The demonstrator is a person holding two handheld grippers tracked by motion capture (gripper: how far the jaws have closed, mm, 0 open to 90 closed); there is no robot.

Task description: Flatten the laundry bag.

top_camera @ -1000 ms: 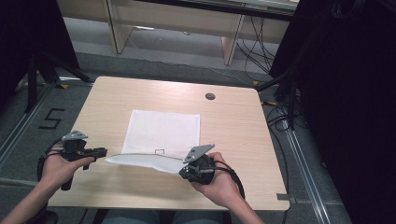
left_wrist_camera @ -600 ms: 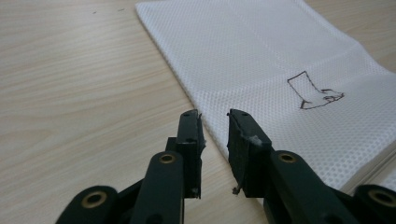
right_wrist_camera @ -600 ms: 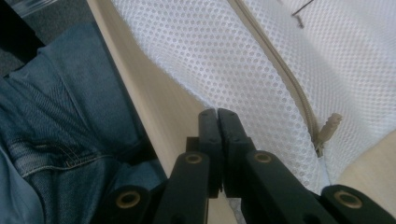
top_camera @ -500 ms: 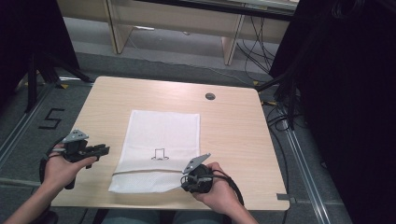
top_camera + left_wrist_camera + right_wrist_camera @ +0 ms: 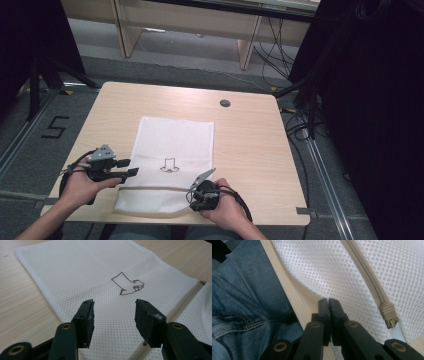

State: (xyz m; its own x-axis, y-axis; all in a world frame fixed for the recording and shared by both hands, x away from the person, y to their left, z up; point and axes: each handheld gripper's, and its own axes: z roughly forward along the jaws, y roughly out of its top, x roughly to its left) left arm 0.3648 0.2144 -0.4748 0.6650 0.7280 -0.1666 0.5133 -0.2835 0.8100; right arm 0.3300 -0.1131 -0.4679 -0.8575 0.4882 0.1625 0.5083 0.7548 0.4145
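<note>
A: Item inspected: white mesh bag [image 5: 170,165], lying flat on the desk [image 5: 250,145], on the near half and a little toward nine o'clock of centre. How does it run?

B: Long axis runs six to twelve o'clock in the high view. The tan zipper [image 5: 155,188] crosses it from nine to three near the six o'clock end, with the zipper pull [image 5: 389,312] at the three o'clock end. The small drawn mark [image 5: 170,165] sits mid-bag, just beyond the zipper.

A: Left claw?

B: Left claw [image 5: 134,168] is at the bag's nine o'clock edge, pointing toward three. Its jaws have just been opening and stand apart over the mesh, nothing pinched between them in the left gripper view [image 5: 113,315].

A: Right claw?

B: Right claw [image 5: 192,197] is at the bag's corner near five o'clock. In the right gripper view [image 5: 328,302] its jaws are pressed together at the bag's edge; whether mesh is caught between them I cannot tell. The person's jeans [image 5: 244,302] show past the desk edge
</note>
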